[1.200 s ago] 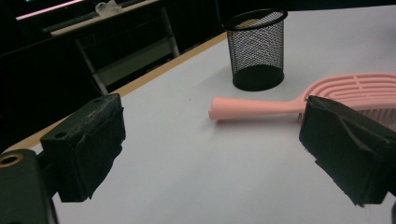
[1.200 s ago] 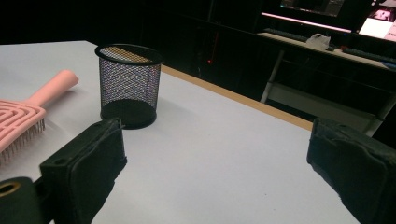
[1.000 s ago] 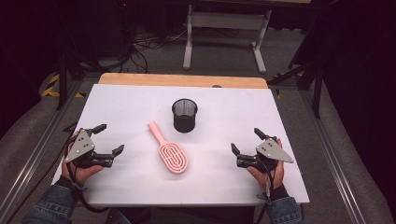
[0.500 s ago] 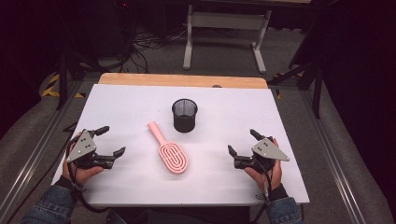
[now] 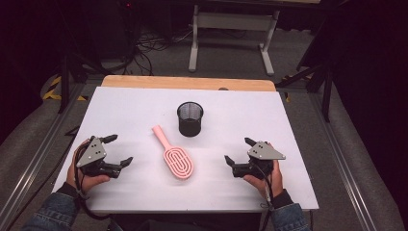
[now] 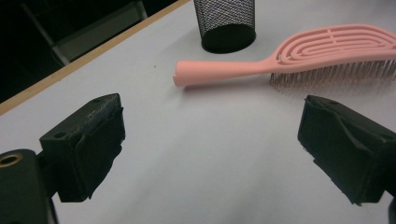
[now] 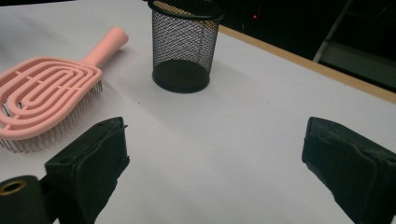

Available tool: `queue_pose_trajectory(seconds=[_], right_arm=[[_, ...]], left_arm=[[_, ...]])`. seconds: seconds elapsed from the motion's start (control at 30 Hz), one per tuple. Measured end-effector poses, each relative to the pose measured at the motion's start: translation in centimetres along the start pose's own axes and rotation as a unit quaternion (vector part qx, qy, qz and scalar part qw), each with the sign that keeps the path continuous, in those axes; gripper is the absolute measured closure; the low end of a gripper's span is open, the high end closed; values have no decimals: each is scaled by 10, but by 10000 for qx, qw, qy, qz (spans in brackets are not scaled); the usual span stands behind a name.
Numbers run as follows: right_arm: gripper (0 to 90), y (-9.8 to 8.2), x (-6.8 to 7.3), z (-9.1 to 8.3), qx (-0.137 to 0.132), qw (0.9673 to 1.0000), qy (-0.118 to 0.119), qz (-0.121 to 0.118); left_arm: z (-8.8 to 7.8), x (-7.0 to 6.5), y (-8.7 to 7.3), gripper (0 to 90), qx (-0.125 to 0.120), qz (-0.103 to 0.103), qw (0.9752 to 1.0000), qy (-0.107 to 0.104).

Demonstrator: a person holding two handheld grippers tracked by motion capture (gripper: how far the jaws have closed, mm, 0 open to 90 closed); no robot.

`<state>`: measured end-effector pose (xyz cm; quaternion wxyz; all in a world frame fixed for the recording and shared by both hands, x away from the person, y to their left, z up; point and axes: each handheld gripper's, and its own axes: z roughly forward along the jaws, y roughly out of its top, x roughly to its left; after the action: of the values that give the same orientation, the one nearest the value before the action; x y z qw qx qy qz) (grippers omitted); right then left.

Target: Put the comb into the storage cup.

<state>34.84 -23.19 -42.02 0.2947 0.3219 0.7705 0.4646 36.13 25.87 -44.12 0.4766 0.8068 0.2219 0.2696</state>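
- Two hand-held grippers rest low over the near half of the table, one toward each side edge: the left hand-held gripper (image 5: 118, 150) and the right hand-held gripper (image 5: 238, 150).
- Both have their jaws spread wide apart and hold nothing; in each gripper view, bare white table (image 5: 288, 125) shows between the black pads.
- Between them, just toward the near edge from the table's middle, lies the pink hairbrush (image 5: 174, 157), bristles down, its handle pointing toward the far left corner and its oval head toward the near edge.
- From the left gripper view the hairbrush (image 6: 299, 53) lies across the line of the jaws, with the handle end nearer that gripper's centre line; neither gripper touches it.
- Beyond the brush, near the table's middle, stands an upright black mesh cup (image 5: 190, 118), empty as far as can be seen, close to the handle tip but apart from it.
- Judging by the layout, the work is likely to put the brush into the cup, and nothing of it is done yet: the reach, the grasp, the lift and the placing all remain.
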Motion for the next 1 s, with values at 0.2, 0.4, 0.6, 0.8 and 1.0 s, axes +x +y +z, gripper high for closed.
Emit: queue_pose_trajectory(seconds=[0.2,0.4,0.6,0.8,1.0], right_arm=[[97,4,4,9,242,9994,228,88],[108,11,12,14,364,9987,329,152],[104,19,21,29,601,9965,506,293],[99,25,33,40,707,9947,722,196],[99,24,33,38,690,9946,751,183]], left_arm=[[1,1,-2,95,-27,-78,10000,22],[1,-3,-2,96,10,34,10000,-41],[1,-3,-5,89,13,12,9999,-116],[4,-5,-4,94,124,101,9998,-136],[10,-5,0,116,252,322,9991,-132]])
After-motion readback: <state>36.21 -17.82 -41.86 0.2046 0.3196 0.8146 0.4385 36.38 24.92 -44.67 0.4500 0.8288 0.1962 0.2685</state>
